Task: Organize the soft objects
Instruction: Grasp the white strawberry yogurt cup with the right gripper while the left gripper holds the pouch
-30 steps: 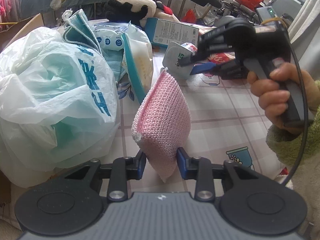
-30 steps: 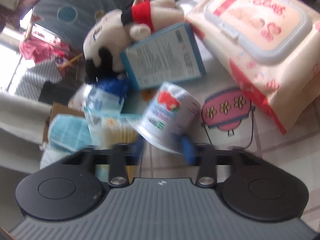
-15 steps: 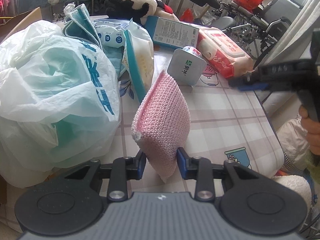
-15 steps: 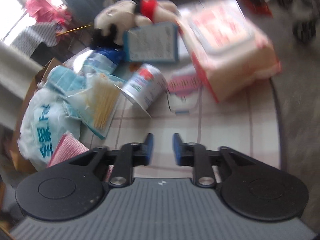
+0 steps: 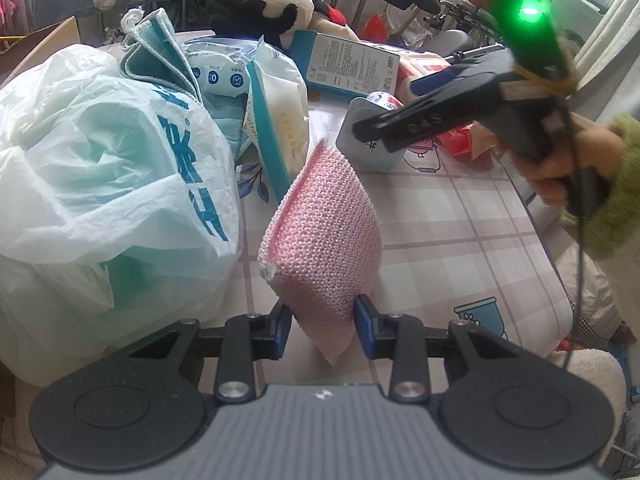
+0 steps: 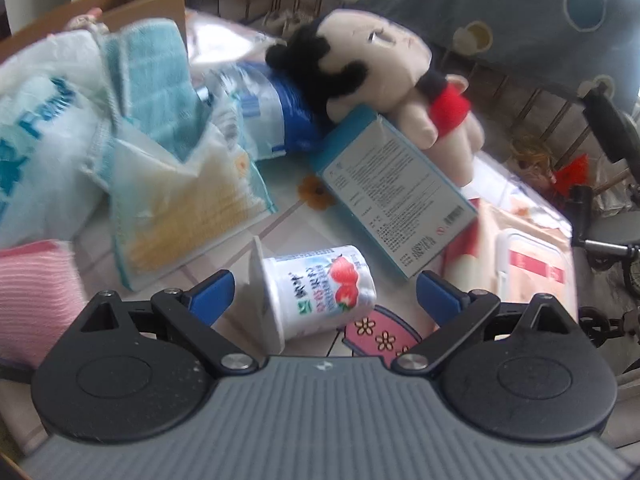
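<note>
My left gripper (image 5: 322, 330) is shut on a pink knitted pad (image 5: 324, 240), which stands upright over the checked tablecloth (image 5: 460, 240). The pad's edge also shows in the right wrist view (image 6: 36, 300). My right gripper (image 6: 324, 292) hovers above a yogurt cup (image 6: 320, 294) lying on its side; its jaws are opening wide and touch nothing. In the left wrist view the right gripper's fingers (image 5: 424, 120), held by a hand (image 5: 560, 172), cover part of the cup (image 5: 372, 144). A plush doll (image 6: 380, 76) lies at the back.
A big white plastic bag (image 5: 100, 184) fills the left side, with a teal cloth (image 6: 156, 88) and a cotton-swab pack (image 6: 180, 216) beside it. A blue box (image 6: 396, 192) leans on the doll. A wet-wipes pack (image 6: 524, 256) lies right, near the table edge.
My right gripper let go of the yogurt cup, swung away to the right, came back over it and opened wide. The cup now lies on the table. The left gripper kept still with the pad.
</note>
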